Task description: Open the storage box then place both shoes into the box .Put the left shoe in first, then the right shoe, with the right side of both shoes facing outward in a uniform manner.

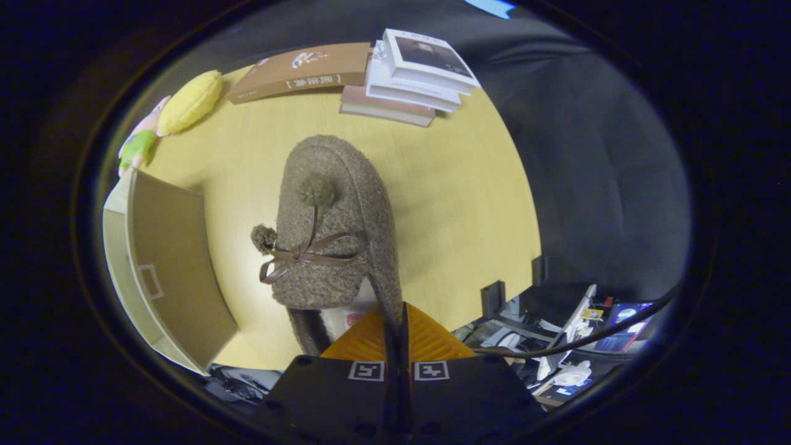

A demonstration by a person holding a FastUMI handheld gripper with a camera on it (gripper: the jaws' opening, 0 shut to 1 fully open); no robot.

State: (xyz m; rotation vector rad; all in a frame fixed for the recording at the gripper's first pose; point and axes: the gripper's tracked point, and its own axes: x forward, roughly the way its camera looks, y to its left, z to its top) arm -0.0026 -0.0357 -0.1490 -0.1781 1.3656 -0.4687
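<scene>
Dark tool (396,330) body, ridged triangular fingers pressed together, two square fiducial markers, round screw holes

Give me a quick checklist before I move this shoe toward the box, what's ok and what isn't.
1. Grip: hand-held gripper fingers closed on the rim of the brown shoe at its heel side: ok.
2. Shoe lifted clear of the table: cannot tell.
3. Storage box open, beside the shoe: ok.
4. Box interior free for a shoe: ok for the part showing, the rest cannot tell.
5. Left or right shoe: cannot tell.
6. Books and yellow plush toy lie beyond the shoe, away from the path to the box: ok.
</scene>
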